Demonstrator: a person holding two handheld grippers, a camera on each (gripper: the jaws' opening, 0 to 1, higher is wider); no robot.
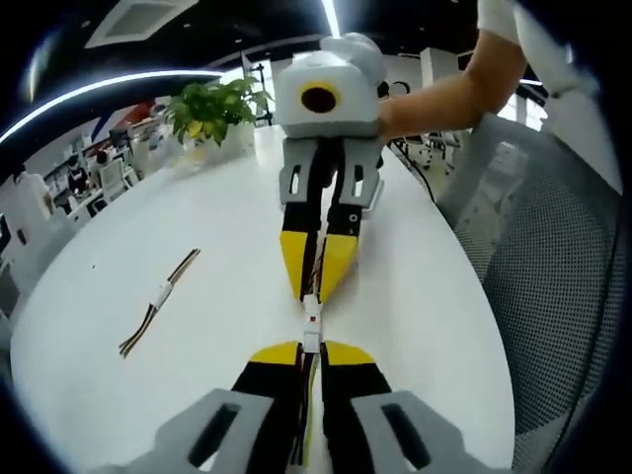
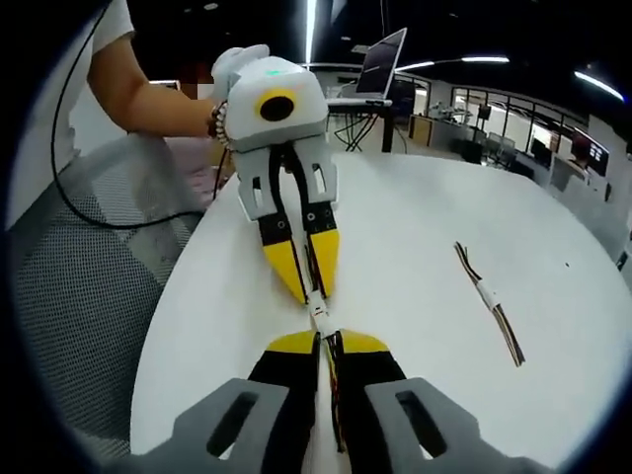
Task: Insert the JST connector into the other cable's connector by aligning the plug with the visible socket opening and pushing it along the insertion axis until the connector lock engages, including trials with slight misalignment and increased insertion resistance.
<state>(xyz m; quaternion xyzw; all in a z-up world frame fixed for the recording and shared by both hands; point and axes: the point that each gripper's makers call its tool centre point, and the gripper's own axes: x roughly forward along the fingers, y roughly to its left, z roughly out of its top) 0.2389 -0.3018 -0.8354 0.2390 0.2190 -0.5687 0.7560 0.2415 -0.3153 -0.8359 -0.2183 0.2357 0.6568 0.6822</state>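
Over the white table [image 1: 197, 217] my two grippers meet tip to tip. My left gripper [image 1: 311, 354] is shut on its cable's white JST connector [image 1: 311, 341], with wires running back between the jaws. Facing it, my right gripper [image 1: 318, 291] is shut on the other white connector [image 1: 312, 308]. The two connectors touch end to end in one line; I cannot tell how deep the plug sits. In the right gripper view the right gripper [image 2: 326, 343] and the left gripper [image 2: 309, 293] pinch the joined connectors [image 2: 318, 316] between them.
A spare, mated cable pair [image 1: 161, 296] lies flat on the table [image 2: 474, 217], seen too as the spare cable [image 2: 489, 296]. A potted plant [image 1: 212, 109] stands at the far end. A mesh chair [image 1: 553, 276] and a person's arm [image 1: 444, 94] border the table edge. A laptop [image 2: 385, 59] sits behind.
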